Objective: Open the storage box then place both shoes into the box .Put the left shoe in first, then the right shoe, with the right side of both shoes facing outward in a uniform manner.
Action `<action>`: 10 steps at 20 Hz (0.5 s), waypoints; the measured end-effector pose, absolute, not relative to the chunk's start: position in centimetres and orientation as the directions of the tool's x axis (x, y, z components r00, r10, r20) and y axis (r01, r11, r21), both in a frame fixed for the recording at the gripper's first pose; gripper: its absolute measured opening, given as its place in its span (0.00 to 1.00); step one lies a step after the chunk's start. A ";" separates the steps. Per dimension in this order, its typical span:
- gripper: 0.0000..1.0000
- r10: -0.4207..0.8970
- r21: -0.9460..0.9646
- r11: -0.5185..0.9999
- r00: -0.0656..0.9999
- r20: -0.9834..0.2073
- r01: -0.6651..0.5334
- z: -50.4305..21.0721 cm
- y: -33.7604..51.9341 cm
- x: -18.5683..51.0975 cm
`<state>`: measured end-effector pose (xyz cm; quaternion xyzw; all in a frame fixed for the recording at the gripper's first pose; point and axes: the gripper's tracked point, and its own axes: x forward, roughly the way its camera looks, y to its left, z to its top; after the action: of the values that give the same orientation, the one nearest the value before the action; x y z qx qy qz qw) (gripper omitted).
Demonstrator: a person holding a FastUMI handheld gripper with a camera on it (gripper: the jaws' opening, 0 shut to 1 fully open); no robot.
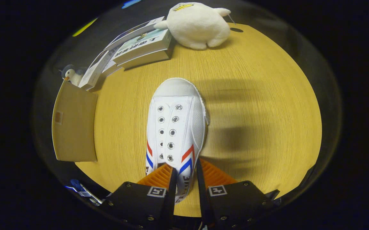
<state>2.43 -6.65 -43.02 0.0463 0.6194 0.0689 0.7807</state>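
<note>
One shoe [175, 127]: pinched at its heel by the hand-held gripper [185, 174], above the worktop [251, 95].
Boxing: not yet done.

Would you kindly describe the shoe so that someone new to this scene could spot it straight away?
On the wooden table, nearer than the plush toy and stacked books, lies the shoe, its heel end clamped between the tongs and its toe pointing away. It is the one white sneaker with metal eyelets and red and blue stripes.
</note>
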 end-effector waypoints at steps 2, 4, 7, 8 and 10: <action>0.10 0.126 0.117 0.992 0.231 -0.965 -0.052 -43.1 -7.4 2.4; 0.01 0.140 0.142 0.990 0.227 -0.964 -0.007 -43.1 -7.5 2.1; 0.00 0.140 0.144 0.990 0.231 -0.963 0.002 -41.8 -7.8 1.7; 0.01 0.134 0.138 0.990 0.235 -0.963 0.002 -41.3 -7.9 1.7; 0.00 0.138 0.142 0.990 0.244 -0.960 -0.002 -40.0 -7.6 1.7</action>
<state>1.70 -7.59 -39.99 0.0557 0.6131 0.0446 0.7868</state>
